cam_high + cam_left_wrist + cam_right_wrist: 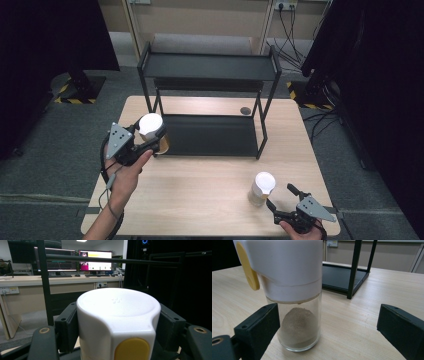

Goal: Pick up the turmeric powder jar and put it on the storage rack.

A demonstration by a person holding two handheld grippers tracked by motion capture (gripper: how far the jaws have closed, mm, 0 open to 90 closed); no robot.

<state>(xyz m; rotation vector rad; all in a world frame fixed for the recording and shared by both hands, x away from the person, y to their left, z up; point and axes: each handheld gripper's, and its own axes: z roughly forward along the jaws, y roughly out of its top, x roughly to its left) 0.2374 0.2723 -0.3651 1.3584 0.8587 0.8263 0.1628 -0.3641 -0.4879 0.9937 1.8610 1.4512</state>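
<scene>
Left gripper (150, 142) pinches one shaker jar (152, 131) at the rack's (210, 67) lower-shelf edge, approx halfway, not yet set down. Right gripper (280, 197) is spread beside 2nd jar (262, 189) on bench (200, 190), not yet grasped.

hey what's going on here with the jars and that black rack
A person works two hand-held grippers at a wooden table. The left gripper has its jaws shut on a white-lidded jar, holding it by the front left corner of the black rack. The right gripper is open, its jaws spread beside a second jar, part-filled with grey powder, which stands on the table near the front right edge.
</scene>
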